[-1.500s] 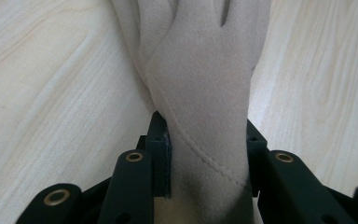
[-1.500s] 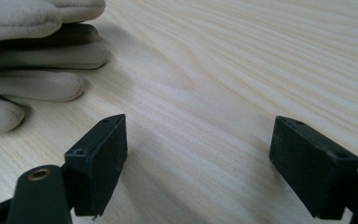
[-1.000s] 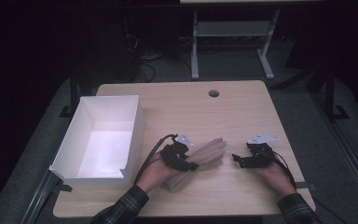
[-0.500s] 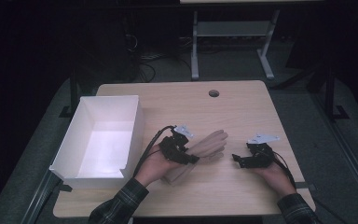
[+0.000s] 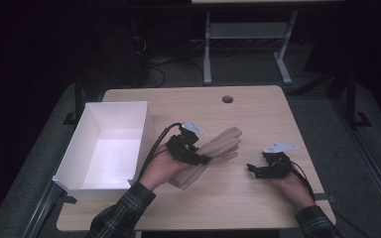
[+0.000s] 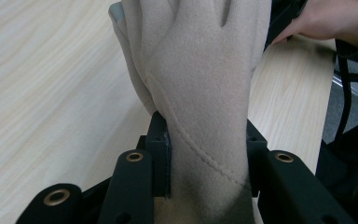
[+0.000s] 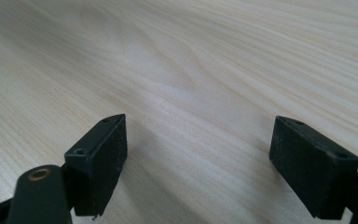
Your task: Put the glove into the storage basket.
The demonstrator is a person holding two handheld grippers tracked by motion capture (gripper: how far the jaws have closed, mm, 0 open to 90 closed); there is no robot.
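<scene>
The glove (image 5: 213,153) is beige, of soft fleece-like fabric with a stitched seam running down its back toward the cuff, as the left gripper view (image 6: 200,88) shows. It lies on the light wooden table (image 5: 258,119) near the middle, just right of the white box (image 5: 104,144), with its fingers extended and pointing away toward the far right. Its cuff end is clamped between the jaws of the left gripper (image 5: 198,157).

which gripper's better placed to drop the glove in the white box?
Left. The left gripper is already shut on the glove at its cuff, and the white box sits on its side of the table. The right gripper is open over bare wood, farther from the box.
</scene>
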